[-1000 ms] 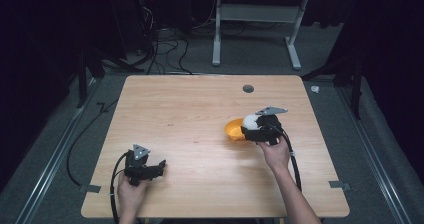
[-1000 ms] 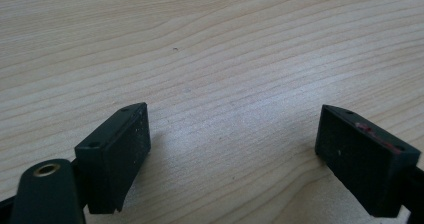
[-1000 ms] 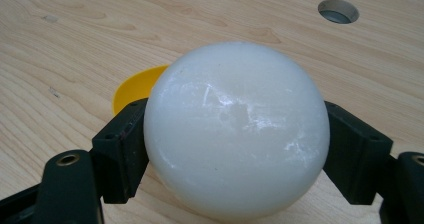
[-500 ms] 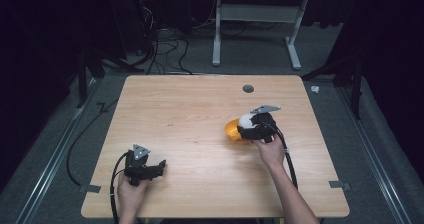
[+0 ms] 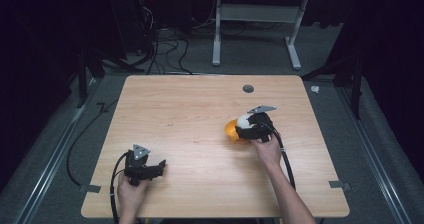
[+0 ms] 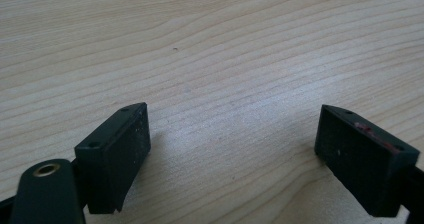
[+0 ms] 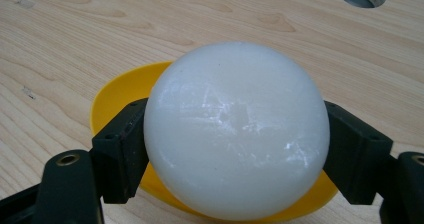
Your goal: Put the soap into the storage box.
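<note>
While the right gripper (image 7: 235, 149) clasps the white ball (image 7: 236, 131) between its two black jaws, one on either flank, a yellow bowl (image 7: 117, 96) sits directly beneath and behind it on the table (image 5: 190, 109). From the high view the ball (image 5: 243, 120) and bowl (image 5: 230, 130) lie at about three o'clock from the table's middle, with the round hole (image 5: 248, 88) in the top farther off toward twelve o'clock. The left gripper (image 5: 159, 166) rests near the seven o'clock corner, well apart from the work, its jaws spread wide over bare wood with nothing between them.

The step in hand looks to be setting the ball into the bowl or lifting it out; which of the two cannot be told. Either way the ball is smooth and glossy, so it will likely slip if the squeeze slackens unevenly. For a placement, the person would do well to centre the ball over the bowl's hollow, lower until it bears on the bowl, then part the jaws evenly so neither nudges it sideways. The bowl seems light and may skate on the wood; a straight vertical approach, without dragging the rim, should keep it put. The idle left gripper could steady the rim if it shifts.
</note>
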The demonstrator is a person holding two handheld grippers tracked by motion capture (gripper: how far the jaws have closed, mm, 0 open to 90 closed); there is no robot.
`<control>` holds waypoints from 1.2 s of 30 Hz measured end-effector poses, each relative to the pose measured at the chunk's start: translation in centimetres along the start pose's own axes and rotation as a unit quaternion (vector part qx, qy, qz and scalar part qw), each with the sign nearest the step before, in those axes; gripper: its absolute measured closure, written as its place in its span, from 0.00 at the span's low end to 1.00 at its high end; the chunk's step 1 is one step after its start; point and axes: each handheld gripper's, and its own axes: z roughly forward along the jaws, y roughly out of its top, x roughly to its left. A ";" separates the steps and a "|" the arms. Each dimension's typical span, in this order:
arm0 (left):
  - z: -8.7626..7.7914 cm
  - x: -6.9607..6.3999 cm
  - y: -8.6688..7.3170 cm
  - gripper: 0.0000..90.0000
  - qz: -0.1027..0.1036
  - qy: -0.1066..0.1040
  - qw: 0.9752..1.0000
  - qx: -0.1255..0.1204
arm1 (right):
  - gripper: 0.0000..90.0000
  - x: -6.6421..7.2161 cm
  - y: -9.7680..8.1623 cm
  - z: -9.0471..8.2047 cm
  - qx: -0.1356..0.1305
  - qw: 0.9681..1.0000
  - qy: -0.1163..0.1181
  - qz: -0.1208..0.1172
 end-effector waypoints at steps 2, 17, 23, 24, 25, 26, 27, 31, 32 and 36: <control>0.0 0.0 0.0 0.17 0.000 0.000 1.000 0.000 | 0.26 0.1 0.0 0.2 0.001 1.000 0.001 -0.001; 0.0 0.0 0.0 0.17 0.000 0.000 1.000 0.000 | 0.26 0.3 -0.2 1.4 0.017 1.000 -0.001 -0.002; 0.0 0.0 0.0 0.17 -0.001 0.000 1.000 -0.001 | 0.26 0.3 -0.3 1.9 0.024 1.000 -0.001 0.000; 0.0 0.0 0.0 0.17 -0.001 0.000 1.000 -0.001 | 0.26 0.3 -0.3 1.9 0.026 1.000 -0.002 0.000; 0.0 0.0 0.0 0.17 0.000 0.000 1.000 -0.001 | 0.26 0.3 -0.3 2.0 0.027 1.000 -0.001 0.002; 0.0 0.0 0.0 0.17 -0.001 0.000 1.000 -0.001 | 0.26 0.3 -0.4 2.0 0.027 1.000 0.002 0.005; 0.0 0.0 0.0 0.17 0.000 0.000 1.000 -0.001 | 0.26 0.3 -0.4 2.0 0.026 1.000 0.001 0.009; 0.0 0.0 0.0 0.17 -0.001 0.000 1.000 -0.001 | 0.25 0.3 -0.5 2.1 0.025 1.000 0.001 0.013; 0.0 0.0 0.0 0.17 -0.001 -0.001 1.000 -0.001 | 0.25 0.3 -0.5 2.1 0.026 1.000 0.000 0.013; 0.0 0.0 0.0 0.17 -0.001 -0.001 1.000 -0.001 | 0.25 0.5 -0.5 2.1 0.023 1.000 -0.002 0.013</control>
